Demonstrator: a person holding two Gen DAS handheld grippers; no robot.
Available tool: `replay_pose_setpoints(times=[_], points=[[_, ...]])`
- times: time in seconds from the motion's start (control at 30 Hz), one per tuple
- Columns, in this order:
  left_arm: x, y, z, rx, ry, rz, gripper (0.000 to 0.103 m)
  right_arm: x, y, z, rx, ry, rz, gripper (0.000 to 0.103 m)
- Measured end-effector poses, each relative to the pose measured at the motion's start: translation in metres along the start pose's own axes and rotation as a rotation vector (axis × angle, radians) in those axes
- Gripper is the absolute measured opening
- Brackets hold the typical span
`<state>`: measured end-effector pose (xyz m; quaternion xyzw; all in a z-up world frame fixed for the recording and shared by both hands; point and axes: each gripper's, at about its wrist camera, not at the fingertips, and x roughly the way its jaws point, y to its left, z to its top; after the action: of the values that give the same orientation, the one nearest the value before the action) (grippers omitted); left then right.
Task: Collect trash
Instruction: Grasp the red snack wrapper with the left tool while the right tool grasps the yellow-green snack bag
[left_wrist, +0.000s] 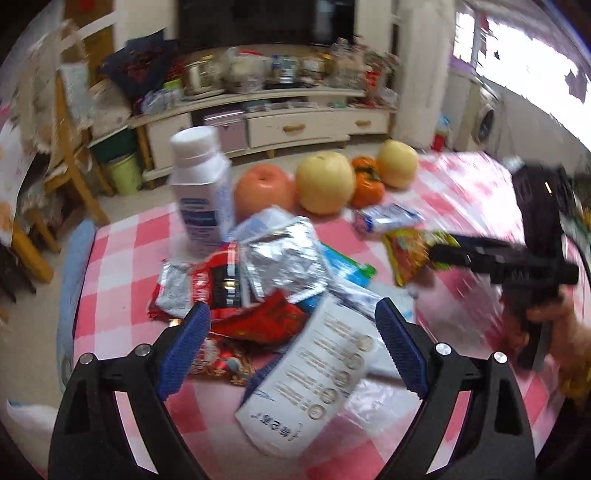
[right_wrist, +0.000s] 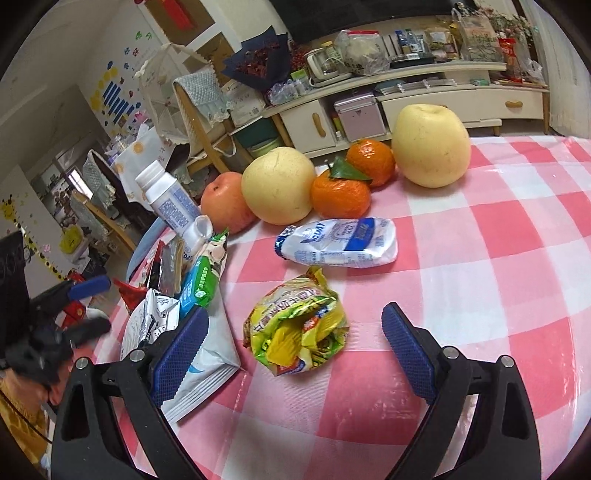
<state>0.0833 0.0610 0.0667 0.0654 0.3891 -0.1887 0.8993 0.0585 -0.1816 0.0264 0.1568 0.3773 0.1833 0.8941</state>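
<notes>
On pink-and-white checked bench (right_wrist: 498, 229) we log trash in two groups. Crumpled yellow-green foil snack wrapper (right_wrist: 295, 332) lies alone between spread blue pads of right hand-held gripper (right_wrist: 291, 341); jaws wide, nothing held. Flattened white-and-blue plastic pouch (right_wrist: 338, 242) just beyond it. Left hand-held gripper (left_wrist: 293, 343) also wide, empty, above heap: silver foil wrapper (left_wrist: 284, 258), red snack packet (left_wrist: 258, 317), white printed paper bag (left_wrist: 314, 384). White plastic bottle (left_wrist: 201, 184) upright behind heap. Fruit row at far edge: red apple (right_wrist: 225, 206), two yellow pears (right_wrist: 279, 184), two tangerines (right_wrist: 340, 195).
</notes>
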Motion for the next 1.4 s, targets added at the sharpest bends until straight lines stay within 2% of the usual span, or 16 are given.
replay_pose_setpoints(times=[0.03,0.17,0.43,0.53,0.6,0.7,0.73,0.77,0.87,1.0,1.03,1.07,1.4], points=[[0.003,0.008,0.001,-0.042,0.004,0.006,0.091,0.002,0.001,0.001,-0.007,0.006,-0.004,0.080],[0.012,0.028,-0.001,-0.177,0.019,0.005,0.091,0.008,0.000,0.002,0.000,0.017,-0.005,0.079],[0.040,0.031,-0.004,-0.313,0.058,0.018,0.090,0.013,-0.002,0.003,0.008,0.032,-0.003,0.079],[0.046,0.032,-0.007,-0.335,0.073,0.036,0.077,0.016,-0.005,0.004,0.020,0.040,-0.002,0.079],[0.048,0.033,-0.008,-0.352,0.074,0.051,0.075,0.016,-0.006,0.003,0.025,0.044,-0.003,0.079],[0.047,0.032,-0.009,-0.369,0.062,0.059,0.066,0.016,-0.007,0.003,0.028,0.044,-0.009,0.079],[0.047,0.032,-0.010,-0.374,0.062,0.053,0.059,0.016,-0.007,0.003,0.026,0.044,-0.008,0.077],[0.048,0.031,-0.010,-0.374,0.065,0.051,0.052,0.016,-0.007,0.003,0.024,0.045,-0.006,0.070],[0.048,0.028,-0.011,-0.371,0.072,0.051,0.040,0.015,-0.003,0.003,0.000,0.042,-0.012,0.063],[0.045,0.024,-0.013,-0.373,0.066,0.053,0.039,0.013,0.000,0.002,-0.011,0.037,-0.016,0.057],[0.045,0.025,-0.013,-0.375,0.066,0.052,0.039,0.012,0.000,0.002,-0.010,0.035,-0.020,0.050],[0.043,0.025,-0.014,-0.377,0.063,0.052,0.039,0.012,0.000,0.001,-0.010,0.034,-0.021,0.049],[0.018,0.028,-0.019,-0.375,0.019,0.041,0.039,0.003,0.001,-0.003,-0.018,0.013,-0.033,0.040]])
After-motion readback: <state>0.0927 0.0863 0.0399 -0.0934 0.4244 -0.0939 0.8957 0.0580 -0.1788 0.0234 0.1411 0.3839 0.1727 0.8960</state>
